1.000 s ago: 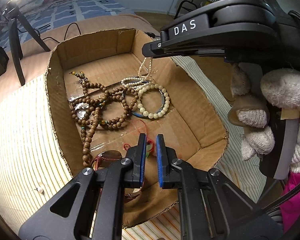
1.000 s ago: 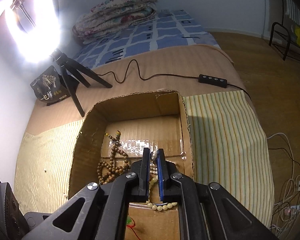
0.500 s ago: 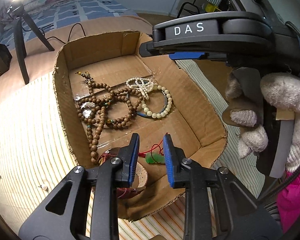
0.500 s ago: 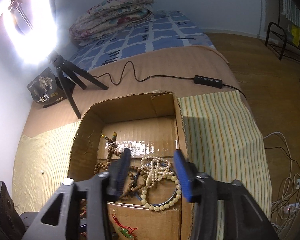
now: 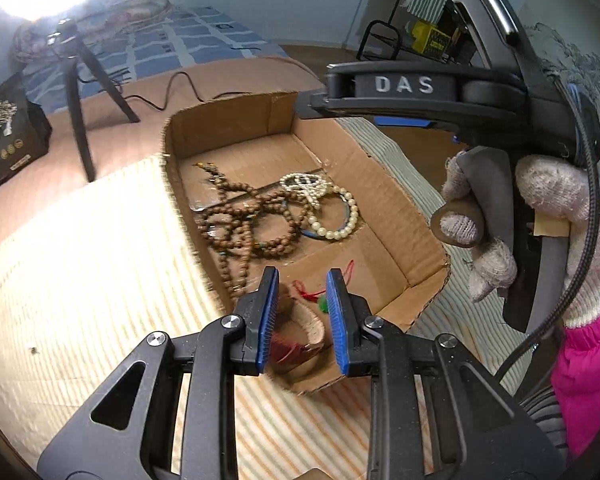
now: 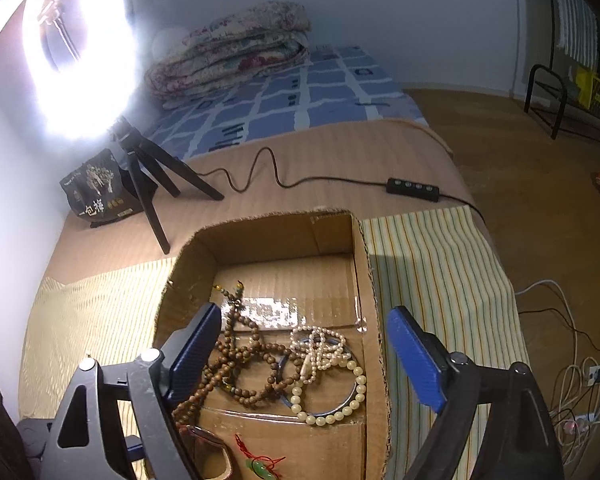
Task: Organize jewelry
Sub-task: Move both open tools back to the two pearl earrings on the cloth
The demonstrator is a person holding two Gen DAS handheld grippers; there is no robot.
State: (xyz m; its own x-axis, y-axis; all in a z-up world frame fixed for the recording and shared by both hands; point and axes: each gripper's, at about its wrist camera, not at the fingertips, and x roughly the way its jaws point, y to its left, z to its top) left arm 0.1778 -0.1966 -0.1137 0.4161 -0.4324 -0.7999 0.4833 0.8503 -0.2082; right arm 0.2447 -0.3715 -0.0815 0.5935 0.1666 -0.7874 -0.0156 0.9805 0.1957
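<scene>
A shallow open brown cardboard box [image 6: 365, 280] fills the lower centre of the right wrist view. On its floor lie tangled brown wooden bead strands [image 6: 236, 364], a heaped small-pearl strand [image 6: 320, 344] overlapping a cream bead bracelet [image 6: 340, 408], and a red-corded green pendant [image 6: 260, 468] at the bottom edge.

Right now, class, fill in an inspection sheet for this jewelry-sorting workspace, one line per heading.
Surface: striped mat over brown bedding.
Job's things: cardboard box holds wooden bead strands, pearl bracelet, small white bead strand, green pendant on red cord.
Clutter: black packet.
Grippers: left hand-held gripper open, empty; right hand-held gripper opening, empty.
Cables: lamp cord with switch; floor wires.
Surroundings: ring light, folded quilt.
</scene>
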